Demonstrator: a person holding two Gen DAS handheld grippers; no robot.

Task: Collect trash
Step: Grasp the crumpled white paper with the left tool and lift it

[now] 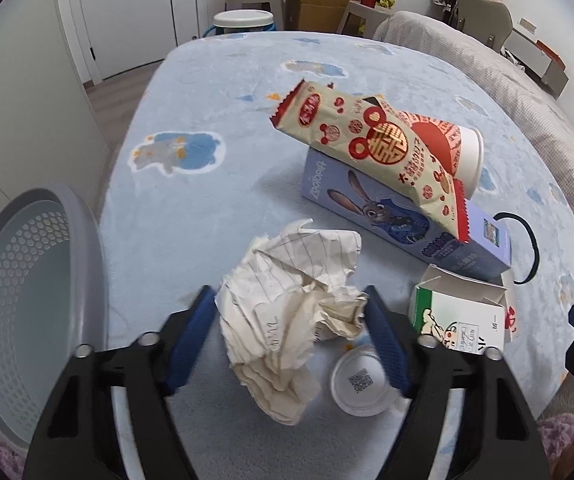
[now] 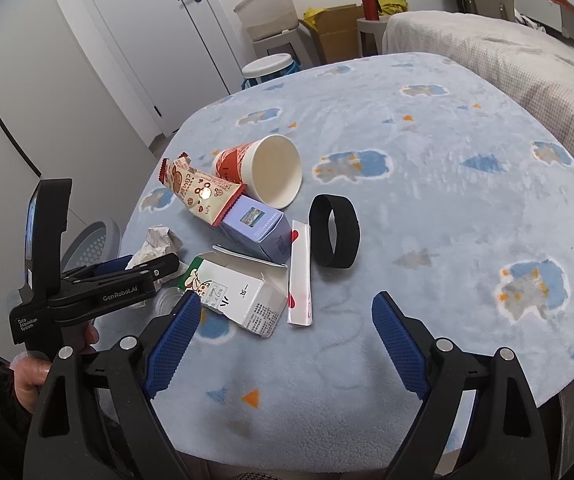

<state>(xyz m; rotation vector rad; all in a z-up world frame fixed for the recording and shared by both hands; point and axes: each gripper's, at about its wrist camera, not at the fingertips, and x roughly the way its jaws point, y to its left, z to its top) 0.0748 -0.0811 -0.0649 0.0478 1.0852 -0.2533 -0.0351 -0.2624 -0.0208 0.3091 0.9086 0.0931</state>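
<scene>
My left gripper is shut on a crumpled ball of lined paper and holds it just above the blue blanket. Under it lies a small white plastic cup lid. A grey perforated waste basket stands at the left edge. Beyond lie a red-and-cream snack wrapper on a purple rabbit box, a paper cup and a torn white carton. My right gripper is open and empty above the blanket near the carton and a white-and-red wrapper strip.
A black elastic band lies on the blanket right of the purple box. The left gripper body shows at the left of the right wrist view. Stools, a cardboard box and a door stand beyond the bed.
</scene>
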